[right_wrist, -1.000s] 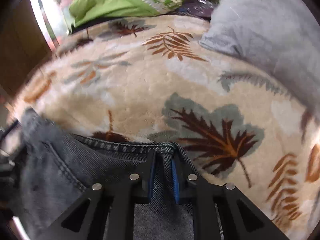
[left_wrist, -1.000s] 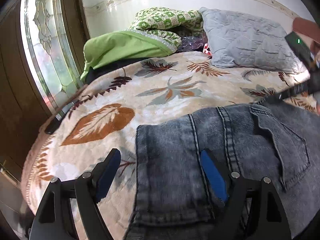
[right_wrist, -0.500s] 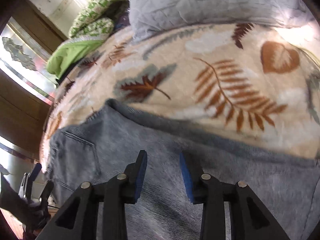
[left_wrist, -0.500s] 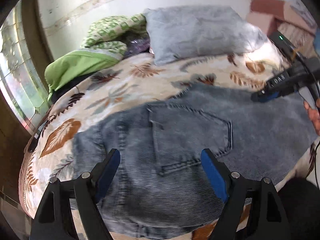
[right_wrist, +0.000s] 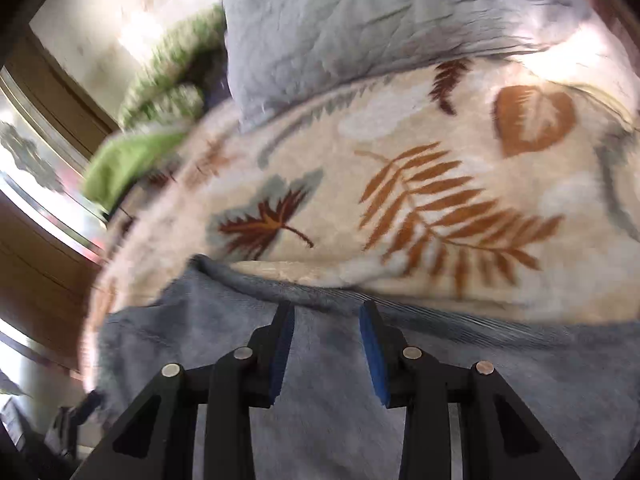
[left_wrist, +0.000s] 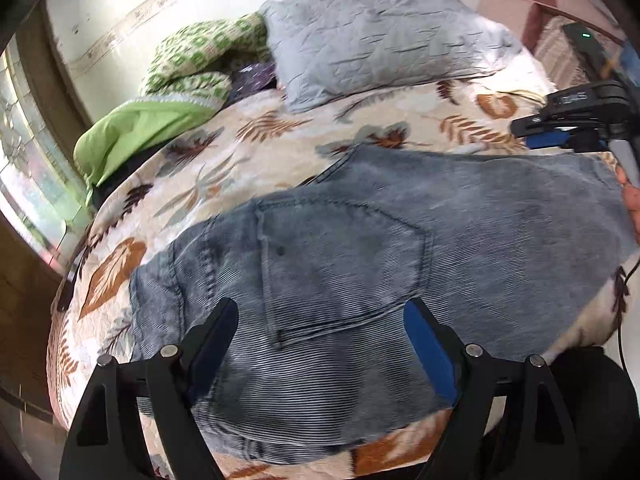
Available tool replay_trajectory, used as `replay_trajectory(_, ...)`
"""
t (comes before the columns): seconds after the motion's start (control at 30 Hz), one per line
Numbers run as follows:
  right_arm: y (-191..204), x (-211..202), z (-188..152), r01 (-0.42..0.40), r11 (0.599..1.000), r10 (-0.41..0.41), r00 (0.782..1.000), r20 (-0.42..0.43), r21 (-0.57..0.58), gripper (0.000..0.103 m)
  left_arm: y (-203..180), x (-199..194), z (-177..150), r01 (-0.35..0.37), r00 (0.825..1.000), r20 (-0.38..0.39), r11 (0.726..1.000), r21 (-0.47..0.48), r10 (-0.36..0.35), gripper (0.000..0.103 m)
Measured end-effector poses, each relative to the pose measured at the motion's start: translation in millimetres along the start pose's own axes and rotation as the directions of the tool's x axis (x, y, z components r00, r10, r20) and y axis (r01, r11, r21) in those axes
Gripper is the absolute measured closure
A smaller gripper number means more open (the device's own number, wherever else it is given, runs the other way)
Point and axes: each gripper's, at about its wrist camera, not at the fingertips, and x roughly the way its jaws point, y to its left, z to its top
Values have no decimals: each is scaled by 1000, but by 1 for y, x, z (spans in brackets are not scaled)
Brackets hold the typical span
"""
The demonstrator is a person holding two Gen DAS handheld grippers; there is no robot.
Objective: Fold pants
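Grey-blue jeans (left_wrist: 360, 248) lie flat on the bed, back pocket (left_wrist: 344, 264) up, waistband toward the left. My left gripper (left_wrist: 320, 312) hovers open over the pocket area, with no cloth pinched between its blue pads. In the left wrist view my right gripper (left_wrist: 540, 136) sits at the jeans' far edge on the right, with a hand (left_wrist: 630, 200) behind it. In its own view the right gripper (right_wrist: 326, 312) stands over that far edge of the jeans (right_wrist: 540, 360); its jaws are opening and the pads press on nothing.
The bed carries a cream leaf-pattern blanket (left_wrist: 280, 140). A grey quilted pillow (left_wrist: 380, 36), a green-and-white cloth (left_wrist: 192, 60) and a lime-green cover (left_wrist: 136, 128) lie along the headboard wall. A glazed wooden door (left_wrist: 24, 140) stands at the left. The bed's near edge is just below the jeans.
The right gripper let go of the waistband, its jaws parted, and it slid along the jeans' far edge. The left gripper shifted from the waistband corner to over the back pocket.
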Motion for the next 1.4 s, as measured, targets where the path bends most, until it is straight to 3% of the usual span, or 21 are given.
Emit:
replay_trajectory(0.03,-15,-22,-7,-10,1000,9,1000,22,11,52,-7,-2,2,18,1000,2,1000,11,-18,18)
replay_trajectory(0.07,-28,-42,-12,-4,1000,3,999,45,23,34,-15,-3,3,46,999,-3,999,16,-46,18)
replay_trajectory(0.1,-47,-63,-17,19,999,-23,997,73,45,30,-22,-4,5,74,997,-9,997,17,-74,18)
replay_trajectory(0.2,-103,-113,-21,79,986,-101,985,142,148,29,-47,-6,12,154,988,-27,988,14,-153,18)
replay_trajectory(0.33,-174,-139,-19,126,950,-161,981,106,286,28,-84,-7,26,207,978,-48,978,36,-205,18)
replay_trajectory(0.47,-204,-123,-13,82,941,-111,991,70,328,28,-118,6,42,238,967,-99,970,42,-233,18)
replay_trajectory(0.6,-203,-90,-4,116,954,-122,992,6,276,28,-145,26,57,262,956,-146,965,30,-255,18)
replay_trajectory(0.63,-205,-82,-3,118,957,-120,993,-10,264,30,-151,31,60,268,952,-160,963,24,-261,18)
replay_trajectory(0.7,-201,-69,-1,144,966,-137,990,-44,217,58,-160,44,63,270,946,-189,963,2,-265,18)
replay_trajectory(0.73,-198,-65,0,201,962,-191,979,-71,183,71,-164,49,65,272,942,-204,962,-10,-268,18)
replay_trajectory(0.83,-193,-75,5,245,957,-243,970,-31,158,86,-173,61,64,253,942,-227,967,-14,-249,18)
replay_trajectory(0.93,-193,-88,10,240,956,-248,968,30,168,87,-180,62,62,232,951,-211,973,-1,-227,17)
replay_trajectory(1.07,-204,-69,4,298,937,-306,952,13,181,87,-182,59,60,232,950,-216,973,2,-226,17)
replay_trajectory(1.2,-217,-87,-2,182,934,-205,978,44,308,83,-182,54,57,241,946,-227,970,12,-232,17)
replay_trajectory(1.3,-221,-128,-19,112,921,-157,983,91,372,83,-184,47,57,266,940,-221,964,-4,-260,17)
replay_trajectory(1.4,-220,-166,-56,-33,916,-19,992,126,400,79,-192,39,59,279,943,-187,960,-4,-275,17)
